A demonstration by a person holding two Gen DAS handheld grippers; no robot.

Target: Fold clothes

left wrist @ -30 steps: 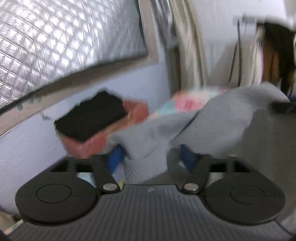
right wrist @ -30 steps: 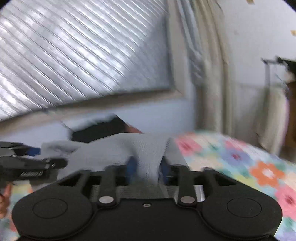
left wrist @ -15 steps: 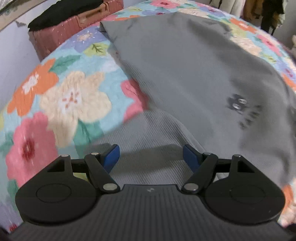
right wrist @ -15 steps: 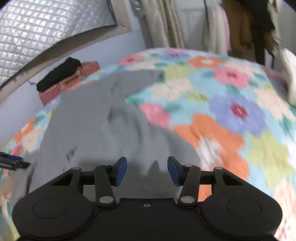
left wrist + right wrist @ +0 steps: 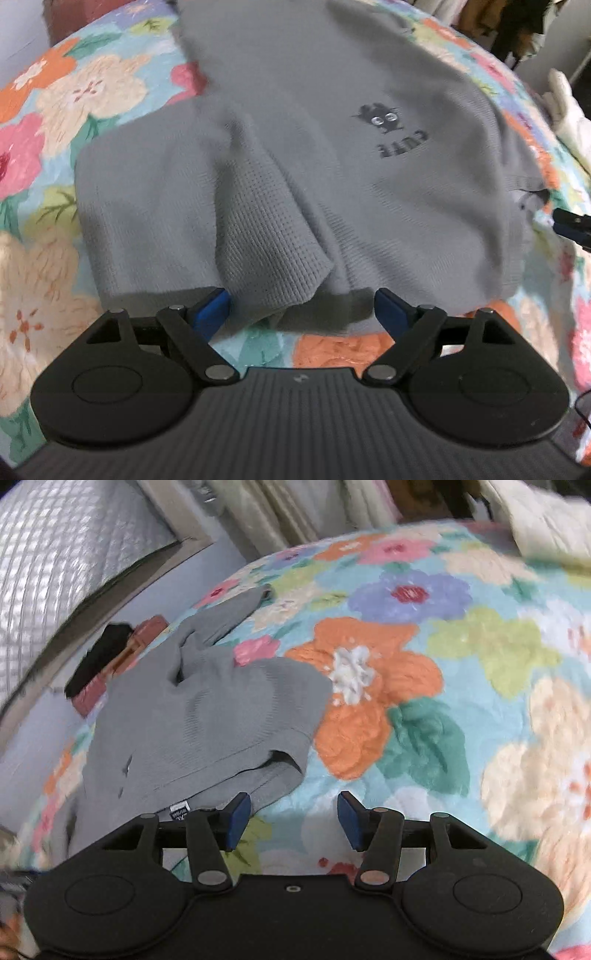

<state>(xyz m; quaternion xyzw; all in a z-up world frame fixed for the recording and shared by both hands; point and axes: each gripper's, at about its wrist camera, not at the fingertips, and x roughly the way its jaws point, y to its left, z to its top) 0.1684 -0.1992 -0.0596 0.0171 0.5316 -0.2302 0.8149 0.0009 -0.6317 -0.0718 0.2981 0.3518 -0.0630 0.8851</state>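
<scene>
- A grey shirt (image 5: 295, 155) lies spread out on a bed covered by a flowered blanket (image 5: 55, 110), front side up, with a small dark cartoon print (image 5: 380, 118) and dark lettering on the chest
- The left tongs (image 5: 301, 310) are spread wide apart and hold nothing; their blue pads (image 5: 212, 306) sit right at the near edge of the shirt, where a rumpled fold of waffle-knit cloth bulges between them
- One short sleeve (image 5: 140, 206) lies flat to the left of that fold
- In the left wrist view the tip of the other tool shows at the right edge, just beside the far side of the shirt
- The right tongs (image 5: 293, 818) are also apart and empty, hovering over bare blanket just past the corner of the shirt (image 5: 192, 723); the left pad is near the neck opening, where a small white label (image 5: 179, 811) shows
- Beyond the shirt, by the wall, a reddish-brown case (image 5: 122, 657) carries something black (image 5: 99, 653) on top
- A silver quilted sheet (image 5: 62, 546) covers the window, with pale curtains (image 5: 266, 513) beside it
</scene>
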